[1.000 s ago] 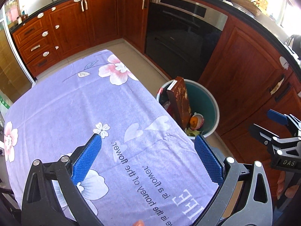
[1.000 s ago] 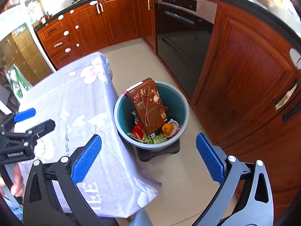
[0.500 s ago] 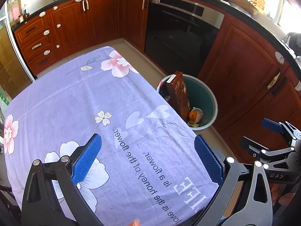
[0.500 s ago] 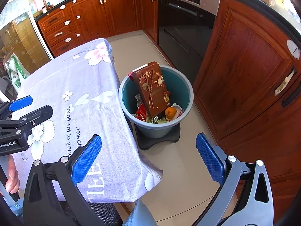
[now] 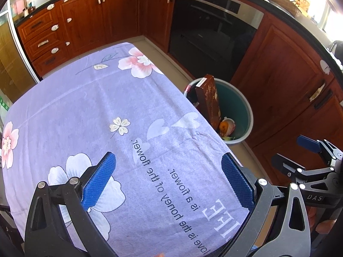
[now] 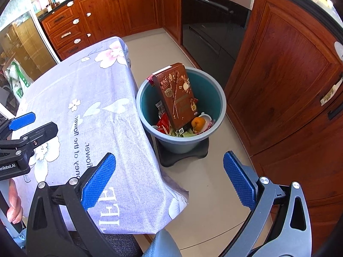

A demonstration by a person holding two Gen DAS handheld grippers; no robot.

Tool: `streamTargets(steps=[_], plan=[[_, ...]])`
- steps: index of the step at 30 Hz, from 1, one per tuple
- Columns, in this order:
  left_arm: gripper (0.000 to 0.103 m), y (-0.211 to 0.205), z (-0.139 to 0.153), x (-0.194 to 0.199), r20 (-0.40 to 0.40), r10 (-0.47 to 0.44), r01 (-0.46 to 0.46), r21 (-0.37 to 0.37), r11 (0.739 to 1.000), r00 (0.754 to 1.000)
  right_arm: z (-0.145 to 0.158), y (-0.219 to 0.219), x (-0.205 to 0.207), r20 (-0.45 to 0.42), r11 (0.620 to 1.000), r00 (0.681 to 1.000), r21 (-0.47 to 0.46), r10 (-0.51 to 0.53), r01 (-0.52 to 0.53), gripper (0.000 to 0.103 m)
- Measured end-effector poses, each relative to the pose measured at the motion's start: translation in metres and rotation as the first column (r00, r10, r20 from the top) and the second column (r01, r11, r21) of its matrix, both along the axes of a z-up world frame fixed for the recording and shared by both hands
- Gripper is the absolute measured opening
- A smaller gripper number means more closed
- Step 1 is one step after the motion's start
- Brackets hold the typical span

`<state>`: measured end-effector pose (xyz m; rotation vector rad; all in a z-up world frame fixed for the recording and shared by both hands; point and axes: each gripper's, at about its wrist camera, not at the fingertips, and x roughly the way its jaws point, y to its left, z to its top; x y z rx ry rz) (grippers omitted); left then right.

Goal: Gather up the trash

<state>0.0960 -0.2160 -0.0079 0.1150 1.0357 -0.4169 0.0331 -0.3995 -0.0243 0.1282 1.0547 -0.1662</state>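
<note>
A teal trash bin (image 6: 216,94) stands on the floor beside the table, also in the left wrist view (image 5: 246,115). In it a brown box (image 6: 175,96) leans upright, with an orange (image 6: 198,123), red wrappers and green scraps. The box (image 5: 211,100) and orange (image 5: 224,126) also show in the left wrist view. My left gripper (image 5: 169,180) is open and empty above the lilac flowered tablecloth (image 5: 85,111). My right gripper (image 6: 169,180) is open and empty, over the table's corner and the floor, short of the bin.
Red-brown kitchen cabinets (image 6: 285,68) and a black oven (image 6: 212,17) ring the floor behind the bin. The bin sits on a black base (image 6: 182,156). The tablecloth (image 6: 90,111) hangs over the table's edge. Beige floor (image 6: 205,188) lies between table and cabinets.
Both grippers have pulled back and up from the bin. The bin looks smaller and farther in both views. Both stay open and empty.
</note>
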Motion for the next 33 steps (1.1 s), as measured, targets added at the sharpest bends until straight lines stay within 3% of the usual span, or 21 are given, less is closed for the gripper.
streamTargets(steps=[23, 33], plan=[[0.099, 0.0, -0.004, 0.006, -0.004, 0.015, -0.014, 0.014, 1.0, 1.0, -0.005, -0.003, 0.011, -0.017, 1.0, 1.0, -0.001, 0.003, -0.003, 0.096], [0.099, -0.01, -0.005, 0.003, 0.004, -0.011, 0.011, 0.052, 0.999, 1.0, -0.006, -0.003, 0.011, -0.017, 1.0, 1.0, -0.002, 0.002, -0.002, 0.096]])
